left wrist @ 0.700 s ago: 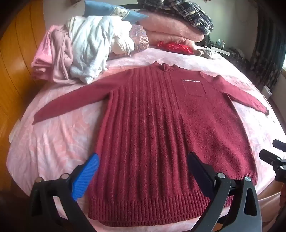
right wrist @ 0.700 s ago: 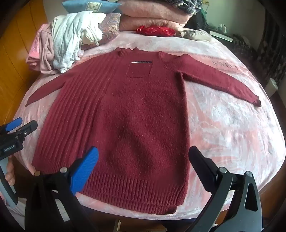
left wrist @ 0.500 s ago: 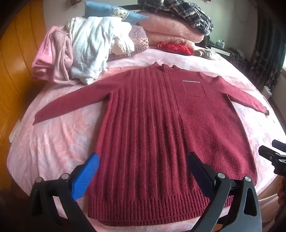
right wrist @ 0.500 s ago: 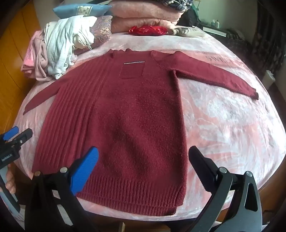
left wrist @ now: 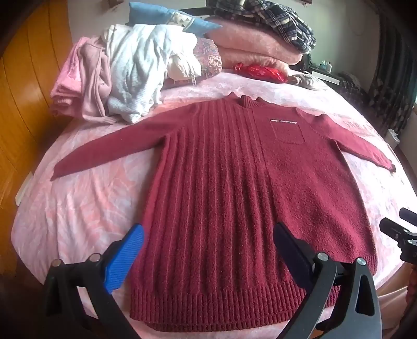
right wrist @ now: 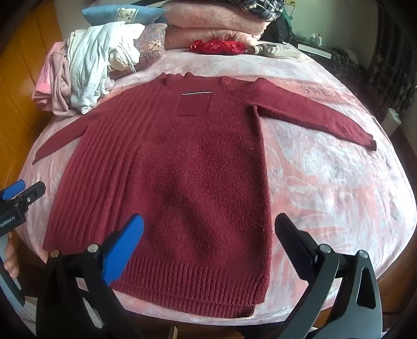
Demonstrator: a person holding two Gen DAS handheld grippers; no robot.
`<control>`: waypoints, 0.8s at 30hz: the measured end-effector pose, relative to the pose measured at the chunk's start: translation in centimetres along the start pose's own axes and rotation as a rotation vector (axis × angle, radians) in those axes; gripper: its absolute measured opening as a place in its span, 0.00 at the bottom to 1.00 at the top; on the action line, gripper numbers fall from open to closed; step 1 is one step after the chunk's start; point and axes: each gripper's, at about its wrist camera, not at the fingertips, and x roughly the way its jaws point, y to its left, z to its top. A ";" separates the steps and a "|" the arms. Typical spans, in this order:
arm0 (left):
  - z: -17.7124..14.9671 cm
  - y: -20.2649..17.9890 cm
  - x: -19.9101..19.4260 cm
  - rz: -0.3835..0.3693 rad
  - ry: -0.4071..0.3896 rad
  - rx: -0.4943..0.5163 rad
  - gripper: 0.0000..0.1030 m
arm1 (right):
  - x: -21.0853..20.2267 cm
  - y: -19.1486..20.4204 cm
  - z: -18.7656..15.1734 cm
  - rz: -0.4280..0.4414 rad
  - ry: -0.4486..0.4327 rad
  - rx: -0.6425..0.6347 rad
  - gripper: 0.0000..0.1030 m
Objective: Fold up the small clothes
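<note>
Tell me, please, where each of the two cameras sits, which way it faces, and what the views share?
Left wrist: sits on the left gripper above the hem, facing up the maroon sweater toward the clothes pile; the right gripper shows at the right edge.
Right wrist: sits on the right gripper, facing the same way over the pocket side; the left gripper and a hand show at the left.
Shared: sweater, pink bedspread, pile.

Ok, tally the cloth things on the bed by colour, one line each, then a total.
Dark red: 1, the sweater spread flat
Bright red: 1, the shiny pouch
Blue: 1, the cushion
White: 1, the crumpled top
Pale pink: 1, the folded garment pile
Salmon pink: 2, the stacked blankets
Plaid: 1, the shirt on top
Total: 8
</note>
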 end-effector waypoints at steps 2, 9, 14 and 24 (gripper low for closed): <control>0.1 0.0 0.0 -0.002 0.001 0.000 0.96 | 0.1 0.1 0.0 -0.003 0.001 0.000 0.97; 0.2 0.1 -0.1 -0.002 0.002 -0.002 0.96 | 0.2 0.2 -0.3 -0.008 0.003 -0.012 0.97; 0.2 -0.1 -0.2 0.001 -0.003 0.006 0.96 | 0.2 0.3 -0.3 -0.009 0.003 -0.013 0.97; 0.1 -0.1 -0.2 0.002 -0.003 0.005 0.96 | 0.2 0.3 -0.3 -0.010 0.000 -0.015 0.97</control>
